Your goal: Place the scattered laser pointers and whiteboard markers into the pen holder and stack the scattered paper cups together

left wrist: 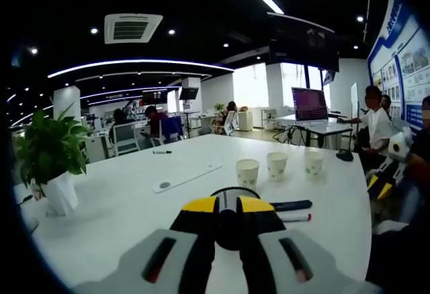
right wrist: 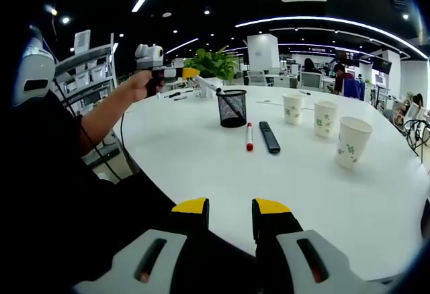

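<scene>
A black mesh pen holder [right wrist: 232,109] stands on the white table [right wrist: 201,166]; its rim [left wrist: 232,191] peeks out just behind my left jaws. My left gripper [right wrist: 193,74] hovers beside it, jaws nearly closed [left wrist: 229,207], and a thin white marker [right wrist: 208,86] runs from its tips down into the holder. A red-capped white marker [right wrist: 249,136] and a dark laser pointer [right wrist: 269,137] lie side by side in front of the holder. Three paper cups [right wrist: 293,108] [right wrist: 325,118] [right wrist: 352,141] stand apart in a row. My right gripper [right wrist: 230,208] is open, held back at the table's edge.
A potted plant [left wrist: 50,150] stands at the table's edge. A long white strip [left wrist: 185,176] and a black pen [left wrist: 162,152] lie further out. An open laptop [left wrist: 309,104] sits on another table with people around it. The person's arm [right wrist: 101,113] reaches over the table edge.
</scene>
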A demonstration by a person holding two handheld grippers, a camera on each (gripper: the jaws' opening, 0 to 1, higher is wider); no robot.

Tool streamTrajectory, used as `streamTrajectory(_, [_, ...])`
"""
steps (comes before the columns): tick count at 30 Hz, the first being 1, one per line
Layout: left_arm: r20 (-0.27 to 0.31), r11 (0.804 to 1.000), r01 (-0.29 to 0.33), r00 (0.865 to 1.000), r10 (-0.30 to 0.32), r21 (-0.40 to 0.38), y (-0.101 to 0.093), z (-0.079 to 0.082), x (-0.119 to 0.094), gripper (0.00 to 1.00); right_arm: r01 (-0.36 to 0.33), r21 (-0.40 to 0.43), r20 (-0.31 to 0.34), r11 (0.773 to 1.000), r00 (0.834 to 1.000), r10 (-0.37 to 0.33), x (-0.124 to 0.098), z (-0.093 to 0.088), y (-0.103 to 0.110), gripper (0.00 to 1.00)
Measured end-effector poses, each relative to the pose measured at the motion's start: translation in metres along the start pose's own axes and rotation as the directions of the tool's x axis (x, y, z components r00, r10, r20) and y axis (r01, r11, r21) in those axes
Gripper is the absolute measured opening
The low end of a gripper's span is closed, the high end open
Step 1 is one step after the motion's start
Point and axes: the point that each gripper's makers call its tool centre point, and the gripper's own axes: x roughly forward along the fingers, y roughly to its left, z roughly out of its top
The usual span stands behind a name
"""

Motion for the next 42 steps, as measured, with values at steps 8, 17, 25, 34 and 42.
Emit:
streamTrajectory(8, [0.012,1.0,-0.001,1.0,0.001,-0.001,-0.002,0.003,0.002,0.15,0.002,0.005,-0.001,1.0,1.0,-0.002,0.0,-0.002,-0.002,0.29])
streamTrajectory(17, [0.002,1.0,-0.005,1.0,0.005,-0.004,0.001,-0.001,0.002,0.16,-0.002,0.006,-0.002,1.0,1.0,0.002,0.002,-0.003,-0.001,0.29])
streamTrajectory(25, [-0.01,1.0,-0.003,1.0,0.003,-0.002,0.003,-0.004,0.002,0.17,0.002,0.006,-0.002,1.0,1.0,-0.002,0.001,-0.002,-0.002,0.29])
streamTrajectory(34, [-0.044,1.0,0.004,0.999,-0.005,-0.024,0.004,-0.021,0.005,0.19,-0.003,0.006,-0.005,1.0,1.0,0.003,0.002,-0.003,0.0,0.29])
streamTrajectory(42, [-0.048,0.999,0.006,0.999,-0.008,-0.039,0.006,-0.028,0.009,0.21,-0.003,0.006,-0.006,1.0,1.0,0.003,0.002,-0.003,-0.001,0.29])
